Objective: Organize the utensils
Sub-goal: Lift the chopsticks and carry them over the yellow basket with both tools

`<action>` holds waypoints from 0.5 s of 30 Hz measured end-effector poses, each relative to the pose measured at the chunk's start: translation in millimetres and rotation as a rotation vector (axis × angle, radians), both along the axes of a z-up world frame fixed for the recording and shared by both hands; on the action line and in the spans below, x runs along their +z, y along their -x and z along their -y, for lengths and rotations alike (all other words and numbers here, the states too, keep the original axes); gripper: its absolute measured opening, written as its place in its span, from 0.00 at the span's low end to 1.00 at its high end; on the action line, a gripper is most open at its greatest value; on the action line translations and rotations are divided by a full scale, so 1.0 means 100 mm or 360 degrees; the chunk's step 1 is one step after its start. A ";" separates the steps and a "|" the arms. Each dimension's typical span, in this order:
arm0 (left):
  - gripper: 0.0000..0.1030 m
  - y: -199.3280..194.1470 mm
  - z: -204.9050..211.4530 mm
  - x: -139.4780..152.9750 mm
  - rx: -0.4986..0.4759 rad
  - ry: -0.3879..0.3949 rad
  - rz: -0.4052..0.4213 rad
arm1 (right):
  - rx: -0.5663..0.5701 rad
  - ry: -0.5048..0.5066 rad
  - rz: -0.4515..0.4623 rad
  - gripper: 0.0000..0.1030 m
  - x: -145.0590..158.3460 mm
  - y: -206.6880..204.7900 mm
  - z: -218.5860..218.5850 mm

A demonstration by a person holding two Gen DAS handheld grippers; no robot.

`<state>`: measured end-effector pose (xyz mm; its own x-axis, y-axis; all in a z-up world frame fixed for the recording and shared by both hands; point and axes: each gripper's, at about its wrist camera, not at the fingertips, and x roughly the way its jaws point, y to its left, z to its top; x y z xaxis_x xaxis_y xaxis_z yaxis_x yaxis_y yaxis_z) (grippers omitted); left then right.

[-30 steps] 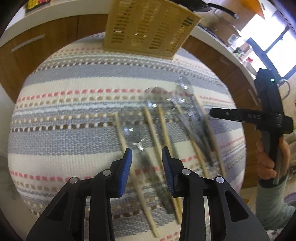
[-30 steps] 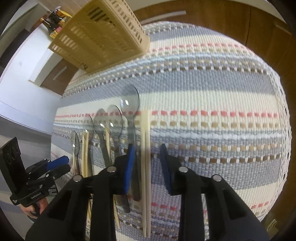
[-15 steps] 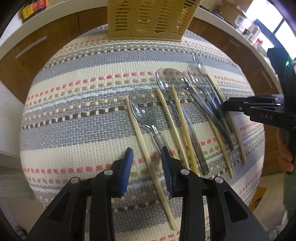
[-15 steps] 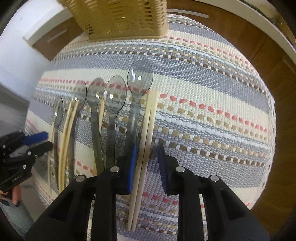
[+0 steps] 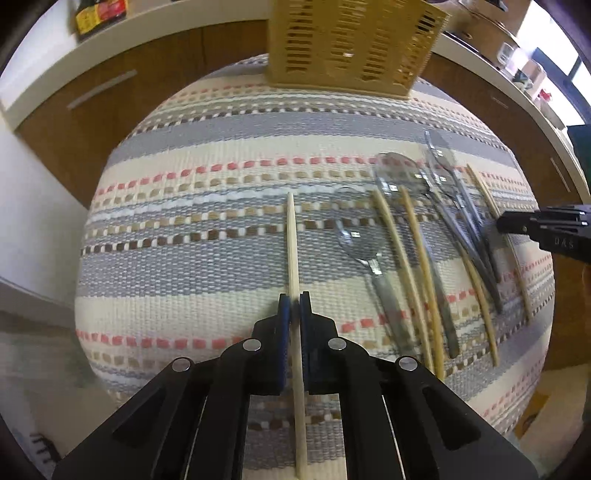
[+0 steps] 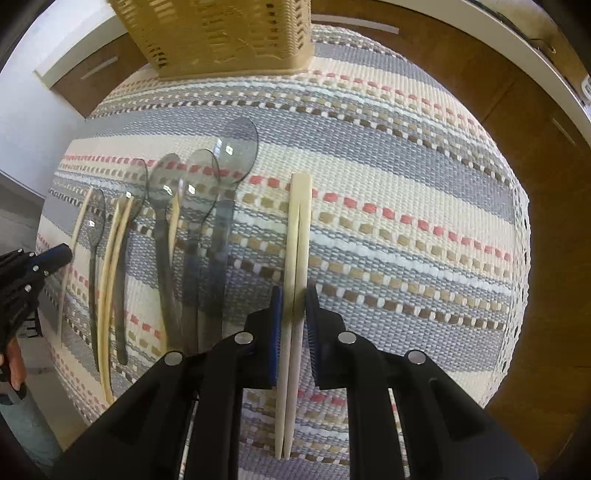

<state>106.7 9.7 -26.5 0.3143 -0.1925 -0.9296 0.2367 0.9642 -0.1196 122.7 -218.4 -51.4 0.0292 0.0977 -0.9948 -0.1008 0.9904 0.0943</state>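
Two grippers at work: our left gripper (image 5: 294,308) clamps one chopstick (image 5: 291,236), our right gripper (image 6: 294,304) pinches a chopstick pair (image 6: 300,229) above the striped mat (image 6: 406,206), the basket (image 6: 221,33) likely next.

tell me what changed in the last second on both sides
The left tongs closed on a single chopstick and pulled it left of the row. The right tongs closed on a pair of chopsticks, now apart from the spoons. The basket and striped mat stayed put.
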 end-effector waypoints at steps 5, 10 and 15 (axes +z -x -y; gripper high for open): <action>0.17 -0.05 -0.03 0.00 -0.0100 0.0023 -0.0085 | 0.0040 -0.0003 -0.0051 0.11 -0.02 -0.07 -0.01; 0.17 -0.16 0.10 -0.01 -0.0318 -0.0071 -0.0200 | 0.0118 0.0001 -0.0108 0.11 -0.10 -0.27 -0.06; 0.04 -0.20 0.22 -0.01 -0.0369 -0.0250 -0.0173 | 0.0122 -0.0010 -0.0074 0.10 -0.10 -0.29 -0.11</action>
